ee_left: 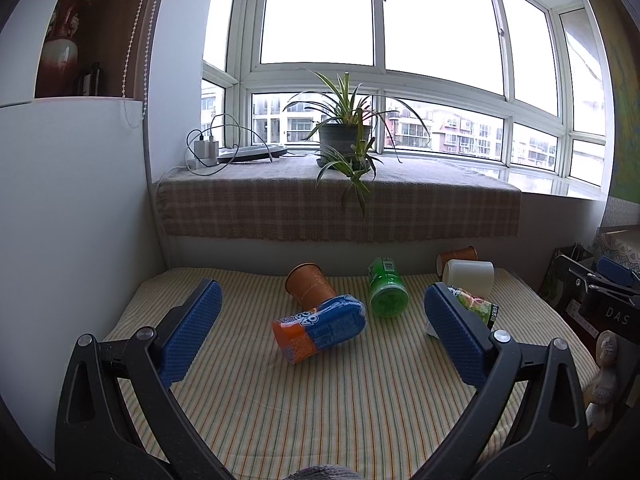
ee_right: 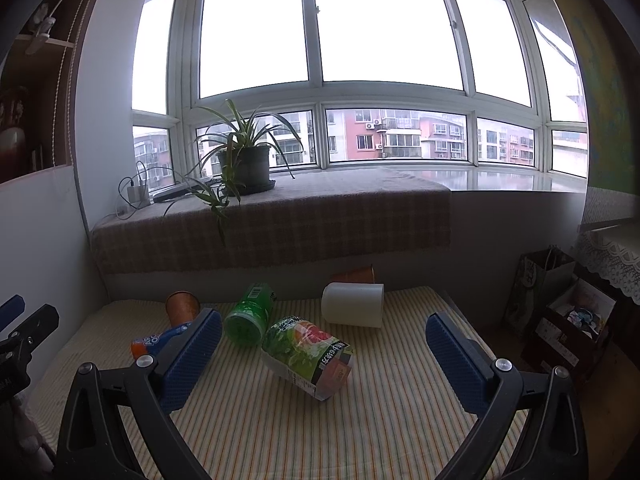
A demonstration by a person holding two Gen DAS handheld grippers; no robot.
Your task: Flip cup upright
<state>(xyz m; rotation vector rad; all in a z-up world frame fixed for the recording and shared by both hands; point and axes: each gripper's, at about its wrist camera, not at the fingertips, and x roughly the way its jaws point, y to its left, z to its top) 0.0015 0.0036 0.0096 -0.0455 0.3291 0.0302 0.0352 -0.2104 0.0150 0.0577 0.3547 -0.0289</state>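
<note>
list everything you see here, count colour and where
copper cup: 2, one lying back left on the striped mat, the other behind the white cup
white cup: 1, lying back right
green cup: 1, lying centre
blue-orange cup: 1, lying front left
green printed cup: 1, lying front centre
potted plant: 1, green, windowsill
chargers: white, sill left
left gripper: open
right gripper: open

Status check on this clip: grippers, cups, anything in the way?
Left gripper and right gripper open, empty. All cups on their sides; blue-orange cup ahead of left. Copper cup touches it behind.
</note>
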